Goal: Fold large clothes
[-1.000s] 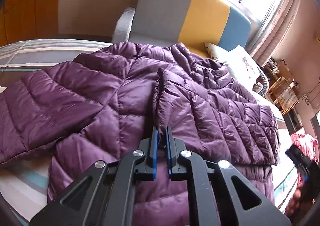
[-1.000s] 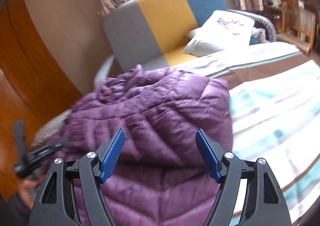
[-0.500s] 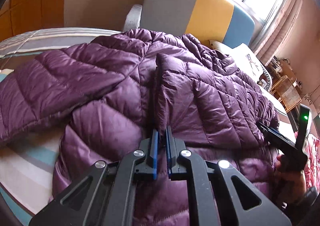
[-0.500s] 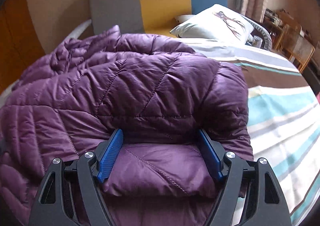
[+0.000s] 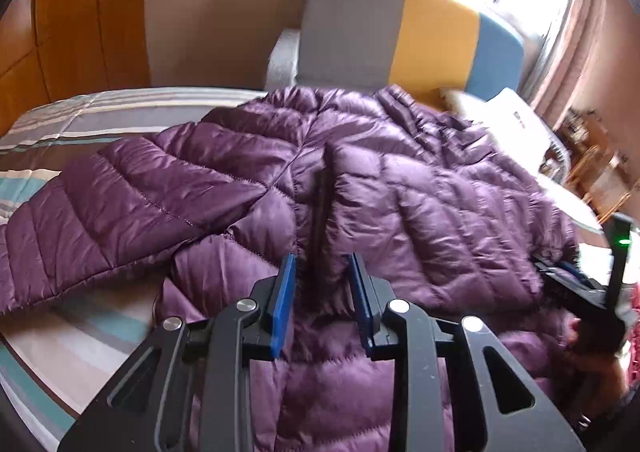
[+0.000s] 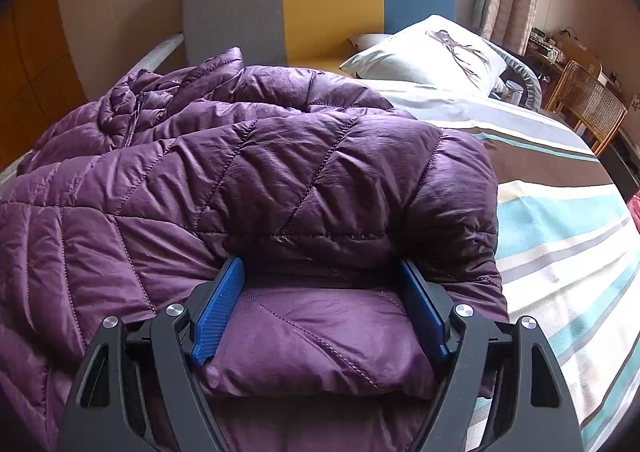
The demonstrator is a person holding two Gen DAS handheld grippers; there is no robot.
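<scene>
both claws (image 5: 322,272) (image 6: 320,284) gape over the purple jacket (image 5: 400,191) on the striped bed (image 6: 560,232).

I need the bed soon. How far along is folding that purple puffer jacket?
Early stage. Done: the right side of the purple puffer jacket is folded over its middle, on the striped bedspread. In hand: the right hand-held gripper is open around a puffy fold, not clamped; the left hand-held gripper is open at the folded edge. Left: the left sleeve lies spread out, and no compact bundle exists yet.
</scene>
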